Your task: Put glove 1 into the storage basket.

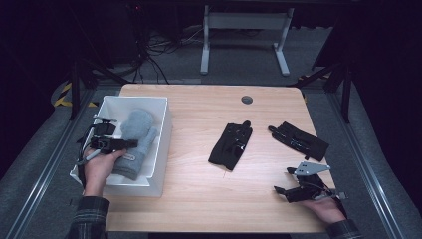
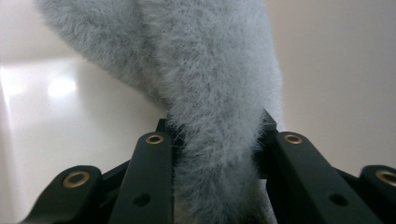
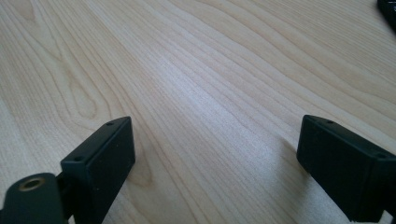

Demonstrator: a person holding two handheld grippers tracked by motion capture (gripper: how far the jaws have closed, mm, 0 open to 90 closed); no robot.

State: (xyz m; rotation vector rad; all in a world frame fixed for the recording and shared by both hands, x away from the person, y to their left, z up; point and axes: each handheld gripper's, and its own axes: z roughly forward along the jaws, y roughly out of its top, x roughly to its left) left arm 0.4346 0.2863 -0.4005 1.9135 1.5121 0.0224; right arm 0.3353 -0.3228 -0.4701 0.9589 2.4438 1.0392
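Observation:
A fluffy grey mitten lies in a white bin at the table's left edge. My left gripper reaches into the bin and is shut on the mitten's lower part. In the left gripper view the grey fur is squeezed between both black jaws of the left gripper, with the bin's white floor behind it. My right gripper rests open near the front right of the table. In its own view the right gripper has only bare wood between its wide-apart jaws.
Two black gloves lie on the wooden table: one near the middle, the other to the right, just beyond the right gripper. A round cable hole sits near the far edge. A white frame stands on the floor behind.

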